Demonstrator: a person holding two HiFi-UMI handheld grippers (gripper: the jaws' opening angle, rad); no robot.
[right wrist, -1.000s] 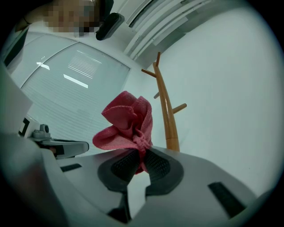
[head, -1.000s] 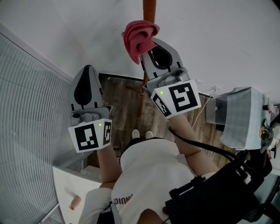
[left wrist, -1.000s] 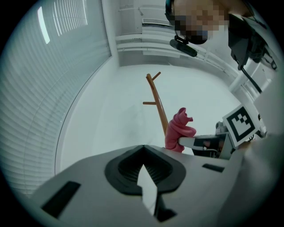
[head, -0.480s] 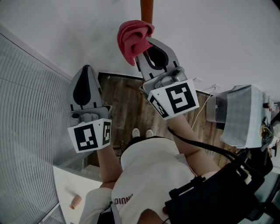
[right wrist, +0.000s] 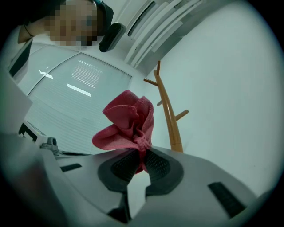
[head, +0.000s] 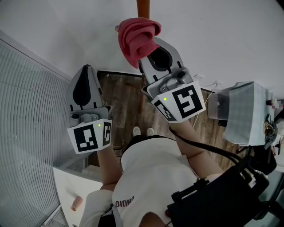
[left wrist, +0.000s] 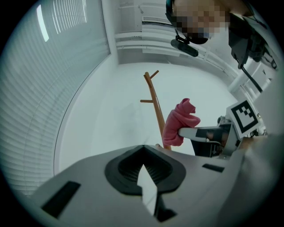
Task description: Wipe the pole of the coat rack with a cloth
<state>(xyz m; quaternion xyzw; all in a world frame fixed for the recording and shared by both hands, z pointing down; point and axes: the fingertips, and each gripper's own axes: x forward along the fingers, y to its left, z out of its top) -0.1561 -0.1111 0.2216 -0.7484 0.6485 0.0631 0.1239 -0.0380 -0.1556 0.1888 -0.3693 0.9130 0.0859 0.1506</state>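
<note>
My right gripper (head: pixel 143 56) is shut on a bunched red cloth (head: pixel 136 39). It holds the cloth up against the wooden pole of the coat rack (head: pixel 143 6), whose lower part is hidden behind the cloth and gripper. In the left gripper view the cloth (left wrist: pixel 179 122) overlaps the slanted pole (left wrist: pixel 156 109), and the right gripper (left wrist: pixel 195 132) shows beside it. The right gripper view has the cloth (right wrist: pixel 128 120) just left of the pole (right wrist: pixel 168 114), with side pegs higher up. My left gripper (head: pixel 87 69) is shut and holds nothing, left of the pole.
A white wall stands behind the rack. Ribbed blinds (head: pixel 26 111) fill the left side. Dark wooden floor (head: pixel 126 108) lies below. A grey box (head: pixel 242 113) with cables sits at the right. The person's torso and a black bag (head: pixel 217 199) fill the bottom.
My right gripper has shifted a little to the left with the cloth, which stays at the pole. The left gripper has barely moved.
</note>
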